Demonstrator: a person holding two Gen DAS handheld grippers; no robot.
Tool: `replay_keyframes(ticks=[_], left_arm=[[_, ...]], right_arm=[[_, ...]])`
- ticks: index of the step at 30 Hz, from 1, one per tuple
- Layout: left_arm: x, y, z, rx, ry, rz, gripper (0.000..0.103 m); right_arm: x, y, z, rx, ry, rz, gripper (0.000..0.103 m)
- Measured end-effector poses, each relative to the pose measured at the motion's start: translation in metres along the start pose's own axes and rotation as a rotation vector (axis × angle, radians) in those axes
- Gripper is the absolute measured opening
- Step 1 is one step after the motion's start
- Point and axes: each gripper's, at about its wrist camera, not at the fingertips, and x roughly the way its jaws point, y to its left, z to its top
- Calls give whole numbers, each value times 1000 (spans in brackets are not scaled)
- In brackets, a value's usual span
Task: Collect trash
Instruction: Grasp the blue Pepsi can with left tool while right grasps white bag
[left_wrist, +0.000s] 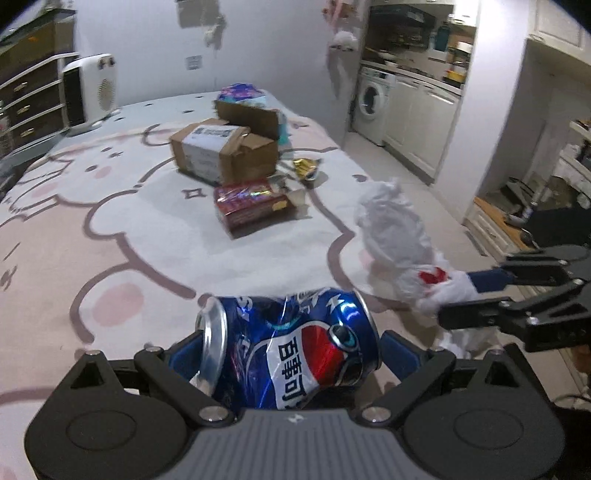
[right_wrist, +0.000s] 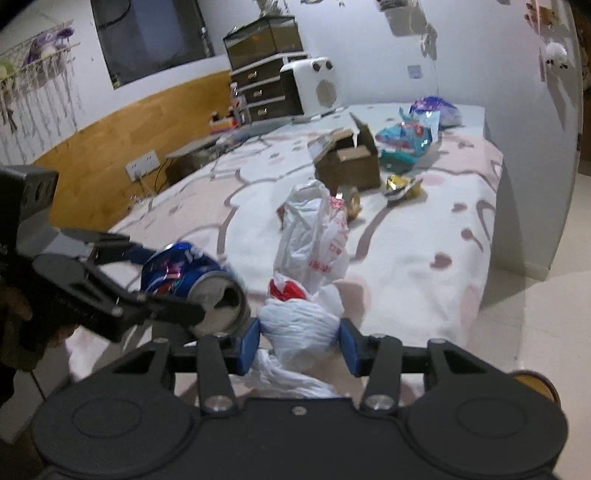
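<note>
Trash lies scattered over a pink-and-white cartoon blanket (left_wrist: 110, 229), and two pieces are already gripped. A dented blue Pepsi can (left_wrist: 291, 347) sits crosswise in the left gripper (left_wrist: 291, 350), blue pads pressed against both ends, its lower half hidden behind the gripper body. At 3 o'clock in the left view, the right gripper (right_wrist: 301, 341) pinches a crumpled white plastic bag (right_wrist: 306, 258) (red print unreadable). Toward 12 o'clock sit a cardboard box (left_wrist: 221, 153), a red packet (left_wrist: 251, 205) and a blurred gold wrapper (left_wrist: 306, 168).
</note>
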Motion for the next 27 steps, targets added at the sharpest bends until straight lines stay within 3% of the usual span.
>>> replay_keyframes(ticks=[5, 12, 17, 21, 25, 27], left_arm=[[-5, -10, -8, -71, -32, 114, 101], [-14, -9, -15, -275, -94, 157, 103], [-12, -15, -15, -338, -123, 212, 103], [-8, -18, -13, -376, -130, 250, 103], [-4, -18, -12, -388, -139, 273, 101], [-4, -20, -14, -376, -151, 282, 99]], right_arm=[[-3, -7, -7, 55, -15, -3, 48], [3, 0, -8, 20, -17, -10, 48], [10, -1, -9, 41, -14, -16, 51], [13, -4, -5, 109, -43, -24, 68], [21, 3, -6, 100, -46, -46, 64], [26, 6, -9, 87, -30, -72, 54]])
